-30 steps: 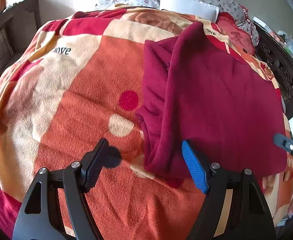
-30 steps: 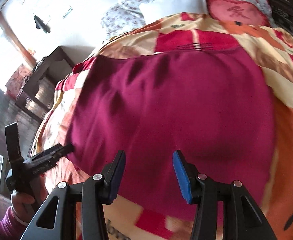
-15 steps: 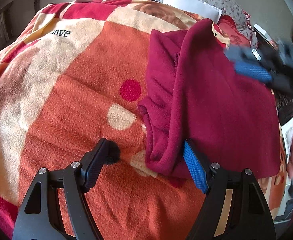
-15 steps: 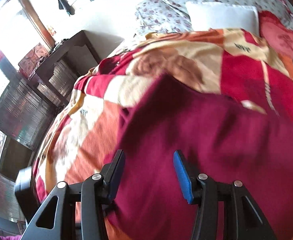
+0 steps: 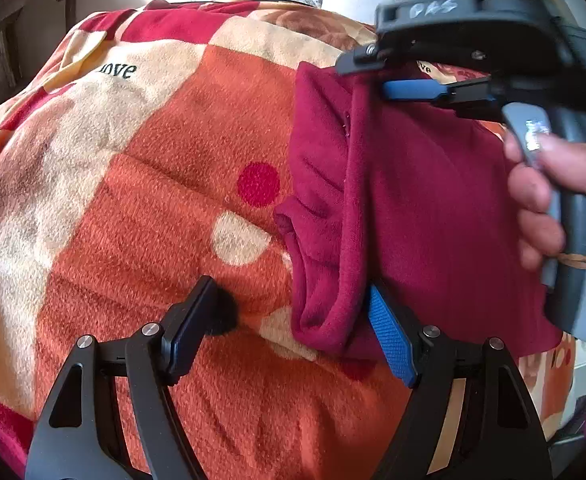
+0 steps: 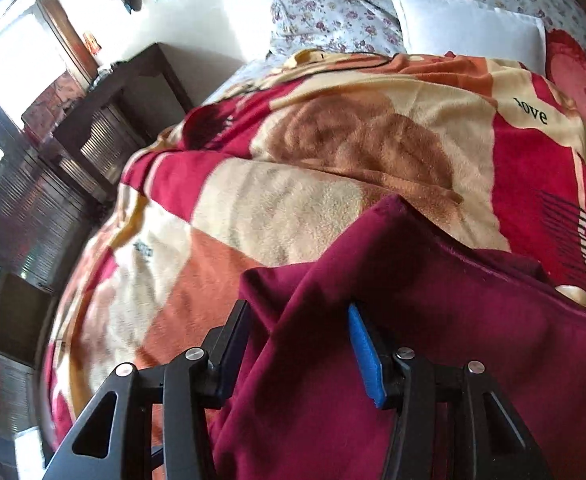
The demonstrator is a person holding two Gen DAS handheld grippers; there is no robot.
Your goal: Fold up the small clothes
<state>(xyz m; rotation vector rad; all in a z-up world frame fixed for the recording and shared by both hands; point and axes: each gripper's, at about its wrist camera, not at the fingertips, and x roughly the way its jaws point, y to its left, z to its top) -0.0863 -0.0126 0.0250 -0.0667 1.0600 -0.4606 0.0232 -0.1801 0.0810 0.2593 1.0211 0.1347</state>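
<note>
Maroon fleece garment (image 5: 433, 200) lies partly folded, left edge bunched.

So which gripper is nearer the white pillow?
Right. The right gripper sits at the garment's far end toward the pillow; the left gripper is at the near end.

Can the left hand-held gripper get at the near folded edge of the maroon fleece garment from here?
Probably yes: the left hand-held gripper is open and already straddles the maroon fleece garment at its near folded edge, with nothing between.

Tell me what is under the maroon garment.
The maroon garment lies on the orange patterned blanket, which shows all round it. Whatever else lies beneath its folded layers is covered.
</note>
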